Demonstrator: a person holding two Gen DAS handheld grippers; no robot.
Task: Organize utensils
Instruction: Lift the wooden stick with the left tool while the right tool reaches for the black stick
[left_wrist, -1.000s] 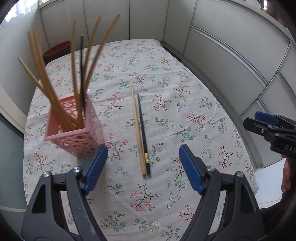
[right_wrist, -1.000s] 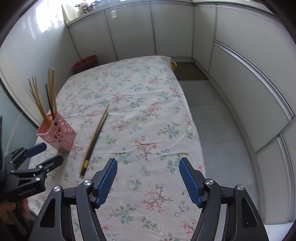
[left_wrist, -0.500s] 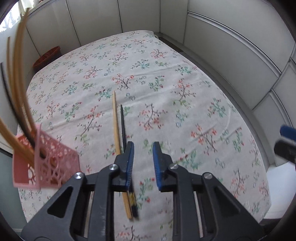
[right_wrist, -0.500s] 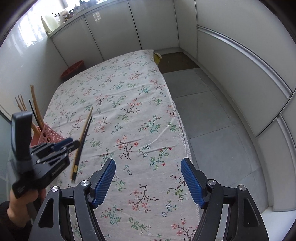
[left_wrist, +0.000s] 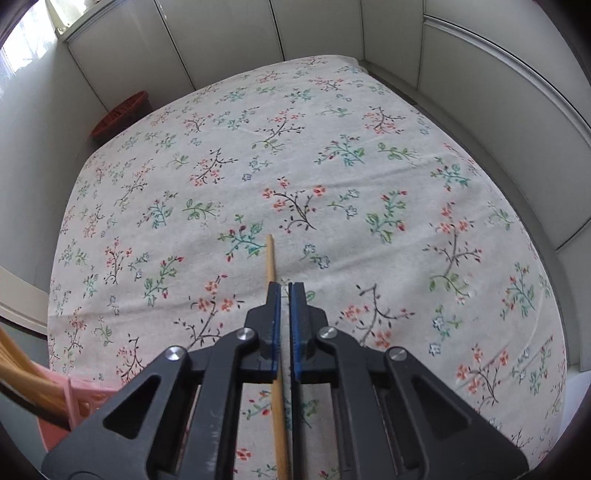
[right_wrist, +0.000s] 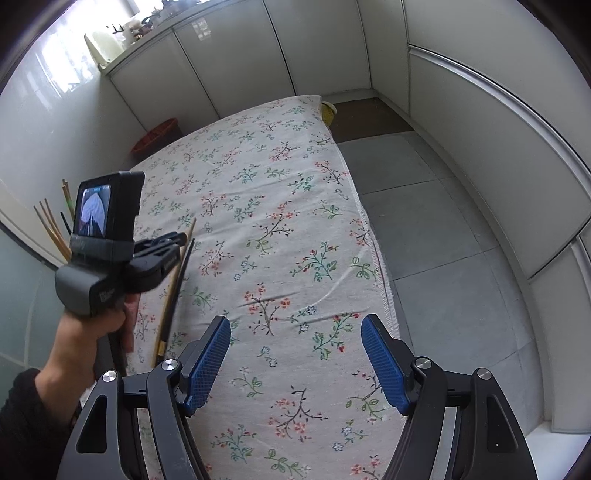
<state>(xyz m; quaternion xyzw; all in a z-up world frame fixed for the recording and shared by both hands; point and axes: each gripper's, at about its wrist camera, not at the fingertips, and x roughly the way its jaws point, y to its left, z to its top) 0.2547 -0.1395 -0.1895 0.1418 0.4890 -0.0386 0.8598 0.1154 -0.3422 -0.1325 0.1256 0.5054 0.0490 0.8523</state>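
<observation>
A long table covered with a cream floral tablecloth (left_wrist: 332, 155) fills most of both views, running away toward pale cabinet doors (right_wrist: 236, 62) at the far end of the room. To the right of the table lies a grey tiled floor (right_wrist: 436, 221). A red basket (left_wrist: 122, 114) sits on the floor just past the table's far left corner.

In the right wrist view, the person's left hand (right_wrist: 92, 328), with a dark sleeve at the wrist, grips the handle of the left gripper (left_wrist: 285, 291) near the table's left edge. A small camera with a lit screen (right_wrist: 107, 210) is mounted on top of that gripper.

The right gripper (right_wrist: 295, 354) hangs over the near part of the table with its blue pads wide apart and nothing between them.

The left gripper's blue pads are drawn almost together. A light wooden chopstick (left_wrist: 275, 321) runs lengthwise through the narrow slot, its tip poking out past the fingers toward the far end; the left pad lies against it. The right wrist view shows a black chopstick (right_wrist: 173, 295) lying right beside the wooden one on the cloth, under the gripper's nose. Whether the black one is also pinched cannot be told.

At the near left corner stands a pink openwork holder (left_wrist: 79, 402), with several more chopsticks (right_wrist: 51, 225) standing in it.
</observation>
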